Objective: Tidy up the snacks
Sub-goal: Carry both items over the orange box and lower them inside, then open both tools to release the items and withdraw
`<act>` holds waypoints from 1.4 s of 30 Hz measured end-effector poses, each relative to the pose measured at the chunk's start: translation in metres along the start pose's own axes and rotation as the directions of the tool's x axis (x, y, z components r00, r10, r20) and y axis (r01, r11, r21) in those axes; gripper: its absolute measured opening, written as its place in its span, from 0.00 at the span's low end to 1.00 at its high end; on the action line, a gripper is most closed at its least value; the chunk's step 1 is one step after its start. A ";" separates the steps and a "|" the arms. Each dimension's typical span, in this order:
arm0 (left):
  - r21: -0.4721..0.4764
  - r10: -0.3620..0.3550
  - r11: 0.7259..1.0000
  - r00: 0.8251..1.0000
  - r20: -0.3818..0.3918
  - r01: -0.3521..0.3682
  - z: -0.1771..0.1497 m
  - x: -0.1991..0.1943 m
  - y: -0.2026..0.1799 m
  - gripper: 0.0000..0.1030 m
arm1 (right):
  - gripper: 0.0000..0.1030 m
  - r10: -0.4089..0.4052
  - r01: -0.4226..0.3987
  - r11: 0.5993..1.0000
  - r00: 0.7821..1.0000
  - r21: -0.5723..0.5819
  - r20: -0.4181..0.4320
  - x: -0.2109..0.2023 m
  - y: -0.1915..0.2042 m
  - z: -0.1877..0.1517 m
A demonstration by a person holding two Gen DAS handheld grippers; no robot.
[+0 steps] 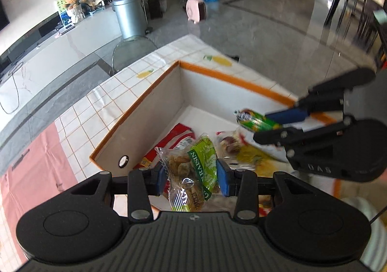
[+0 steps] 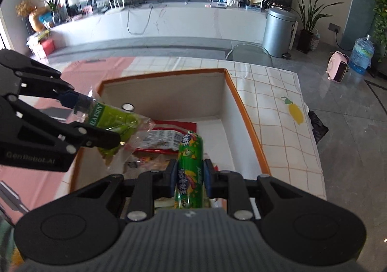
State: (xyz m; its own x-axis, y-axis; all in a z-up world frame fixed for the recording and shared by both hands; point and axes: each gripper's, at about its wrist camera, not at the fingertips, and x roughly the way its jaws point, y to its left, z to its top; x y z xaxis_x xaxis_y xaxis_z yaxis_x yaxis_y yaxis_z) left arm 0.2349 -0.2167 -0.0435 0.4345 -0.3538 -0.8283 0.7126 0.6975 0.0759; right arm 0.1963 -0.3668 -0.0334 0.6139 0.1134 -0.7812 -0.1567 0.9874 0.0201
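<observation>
My left gripper (image 1: 192, 176) is shut on a clear and green raisin snack bag (image 1: 193, 170) and holds it above the near end of an orange-rimmed white box (image 1: 145, 98). My right gripper (image 2: 189, 171) is shut on a green candy roll (image 2: 189, 165) over the same box (image 2: 244, 112). Each gripper shows in the other view: the right one (image 1: 273, 124) with the roll (image 1: 254, 119), the left one (image 2: 96, 122) with the raisin bag (image 2: 116, 122). A red packet (image 1: 174, 141) and other snacks (image 1: 244, 151) lie in the box.
The box stands on a table with a white checked cloth (image 2: 278, 102) and a pink cloth (image 1: 36, 165). A clear chair (image 1: 130, 49), a silver bin (image 1: 128, 15) and a white low cabinet (image 2: 169, 20) stand beyond. Grey floor lies right of the table.
</observation>
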 end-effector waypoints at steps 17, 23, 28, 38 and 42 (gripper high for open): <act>0.133 0.012 0.991 0.990 -0.139 0.007 0.007 0.058 0.012 0.46 | 0.19 -0.021 0.000 0.981 0.994 -0.194 -0.108 0.106 0.007 0.044; 0.133 0.000 0.991 0.987 -0.158 0.021 0.003 0.067 0.015 0.48 | 0.19 -0.018 -0.013 0.979 0.988 -0.201 -0.151 0.120 0.009 0.043; 0.129 0.001 0.991 0.989 -0.149 0.018 0.002 0.067 0.017 0.54 | 0.19 -0.026 -0.010 0.979 0.985 -0.204 -0.172 0.125 0.012 0.041; 0.142 0.025 0.990 0.998 -0.065 -0.015 0.000 0.026 0.007 0.67 | 0.42 -0.036 0.004 0.980 0.987 -0.198 -0.158 0.101 0.016 0.043; 0.126 0.046 0.991 0.999 -0.015 -0.043 -0.002 -0.009 0.002 0.67 | 0.51 -0.043 0.019 0.986 0.989 -0.166 -0.140 0.069 0.020 0.047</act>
State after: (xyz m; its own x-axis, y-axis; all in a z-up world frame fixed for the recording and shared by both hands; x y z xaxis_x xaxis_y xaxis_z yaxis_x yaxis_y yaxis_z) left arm 0.2308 -0.2110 -0.0372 0.4580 -0.3121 -0.8324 0.7567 0.6283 0.1807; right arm 0.2718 -0.3341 -0.0570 0.5060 0.0545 -0.8608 -0.2711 0.9575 -0.0987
